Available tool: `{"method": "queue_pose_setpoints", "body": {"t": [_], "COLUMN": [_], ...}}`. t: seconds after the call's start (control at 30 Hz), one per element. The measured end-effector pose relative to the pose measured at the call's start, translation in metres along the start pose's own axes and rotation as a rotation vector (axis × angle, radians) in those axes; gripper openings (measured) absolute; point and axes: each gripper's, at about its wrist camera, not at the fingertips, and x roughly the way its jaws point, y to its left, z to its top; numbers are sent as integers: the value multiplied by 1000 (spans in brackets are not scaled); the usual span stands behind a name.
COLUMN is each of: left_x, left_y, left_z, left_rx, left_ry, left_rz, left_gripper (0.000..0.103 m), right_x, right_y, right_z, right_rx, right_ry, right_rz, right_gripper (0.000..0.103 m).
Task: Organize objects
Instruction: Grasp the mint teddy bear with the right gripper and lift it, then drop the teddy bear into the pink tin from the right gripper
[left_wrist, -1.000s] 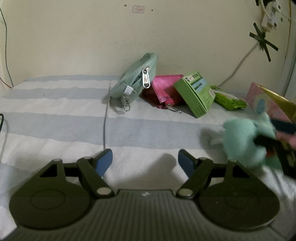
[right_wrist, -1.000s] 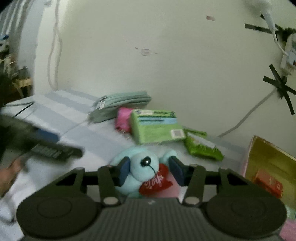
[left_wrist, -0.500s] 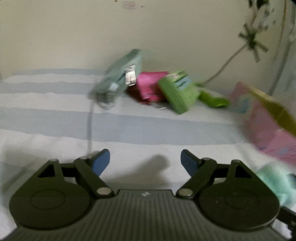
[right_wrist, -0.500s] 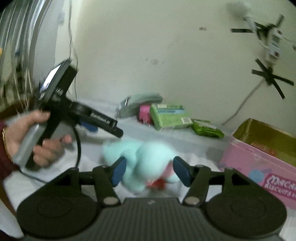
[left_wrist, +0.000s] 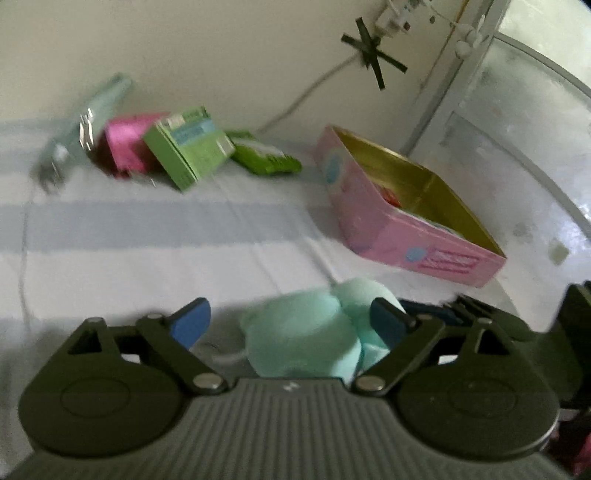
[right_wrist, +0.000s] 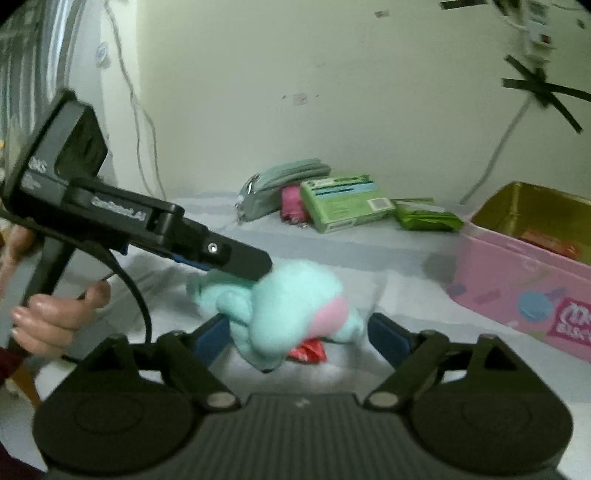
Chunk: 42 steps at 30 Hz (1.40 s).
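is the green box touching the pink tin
Apart. Both wrist views show the green box back by the wall and the pink tin off to its right, with bare striped cloth between them.

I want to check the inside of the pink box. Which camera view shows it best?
The left wrist view: it looks down into the pink box, showing its gold inside and some contents. The right wrist view shows mostly its side.

Plush toy (right_wrist: 291, 314) motion-blurred, face unreadable, pink tin (right_wrist: 524, 291) cut off at right edge, its contents mostly hidden

Striped bedsheet (left_wrist: 122, 225), taped wall cable (left_wrist: 373, 61).
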Motion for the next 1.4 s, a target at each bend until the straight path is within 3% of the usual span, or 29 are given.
{"method": "queue_pose_setpoints", "body": {"t": [0.07, 0.17, 0.23, 0.33, 0.5, 0.6, 0.73, 0.83, 0.93, 0.97, 1.13, 1.4], "left_x": [4, 16, 15, 10, 20, 44, 90, 118, 138, 143, 132, 108], "left_y": [1, 4, -1, -26, -89, -125, -163, -186, -194, -193, -181, -158], "left_z": [-2, 0, 6, 27, 68, 85, 98, 100, 99, 98, 94, 84], "left_rx": [-20, -86, -96, -7, 145, 231, 272, 310, 323, 309, 275, 255], "left_ry": [20, 60, 49, 7, -50, -61, -23, -56, -82, -85, -112, -148], "left_rz": [-18, -78, -69, -55, -84, -113, -155, -115, -17, -3, 48, 153], "left_gripper": [94, 81, 79, 79, 79, 79, 80, 80, 85, 85, 85, 85], "right_x": [14, 34, 34, 21, -21, -41, -58, -58, -51, -50, -46, -65], "right_y": [3, 10, 10, -3, -33, -62, -106, -138, -167, -173, -173, -140], "right_z": [3, 7, 12, 21, 38, 42, 38, 37, 40, 39, 29, 13], "right_rx": [-43, -80, -77, -24, -19, 24, 66, 95, 127, 133, 94, 130], "right_ry": [36, 65, 39, -47, -228, -269, -280, -264, -221, -207, -201, -261], "right_rz": [18, 15, -1, -18, -163, -243, -386, -492, -587, -601, -635, -607], "right_gripper": [92, 90, 83, 81, 82, 82, 82, 83, 91, 98, 98, 95]}}
